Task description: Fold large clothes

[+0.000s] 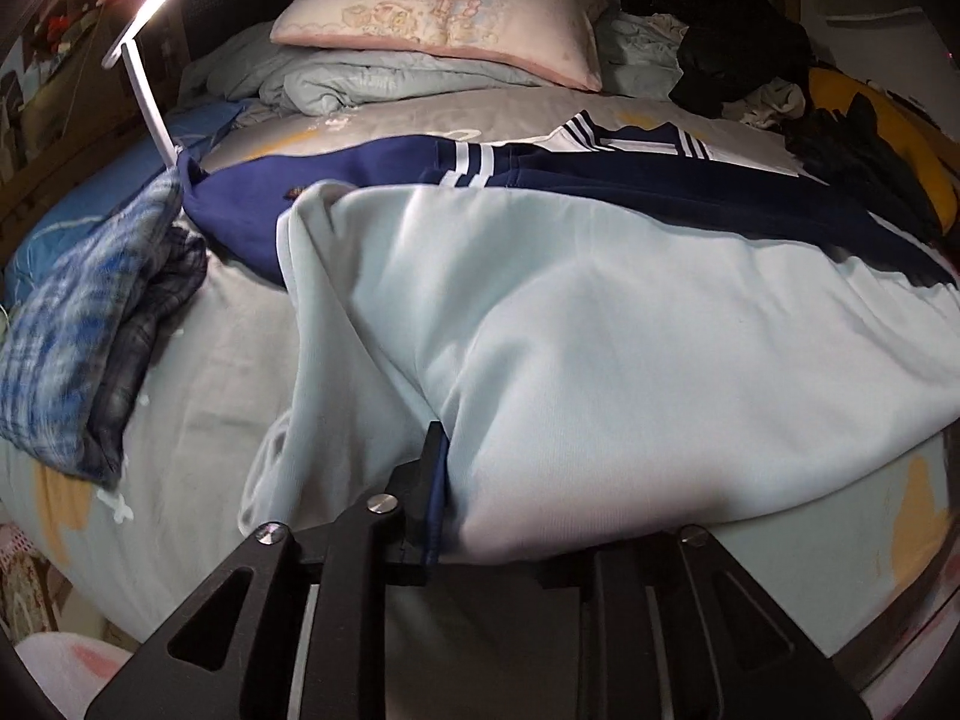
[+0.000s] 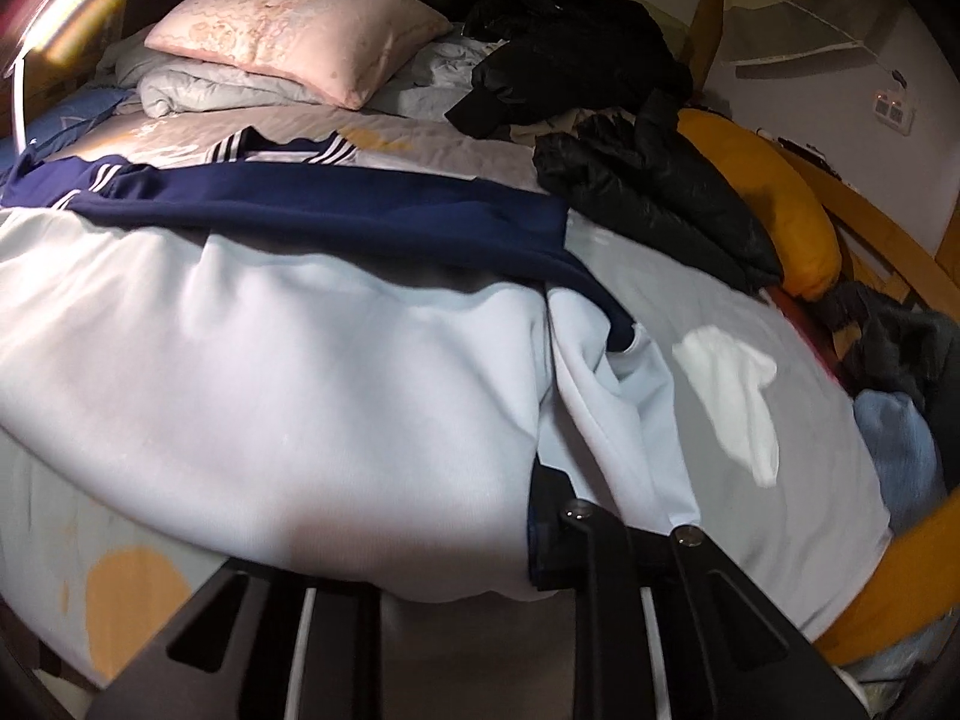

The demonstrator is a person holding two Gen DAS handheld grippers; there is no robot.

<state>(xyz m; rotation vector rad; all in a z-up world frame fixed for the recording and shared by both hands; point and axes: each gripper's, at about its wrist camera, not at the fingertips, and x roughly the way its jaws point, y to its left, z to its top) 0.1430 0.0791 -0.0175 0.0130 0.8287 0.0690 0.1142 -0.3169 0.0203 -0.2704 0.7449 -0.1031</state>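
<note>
Your left gripper [image 1: 447, 468] points down at a slant, its jaws pinched on a fold of cloth, only one finger [image 1: 429, 450] showing. Your right gripper [image 2: 555, 501] slants down likewise, jaws clamped and mostly buried in cloth.

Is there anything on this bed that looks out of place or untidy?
Yes. Black jackets lie heaped beside the pink pillow, a plaid garment is crumpled at the bed's left edge, and a white sock lies loose on the sheet.
</note>
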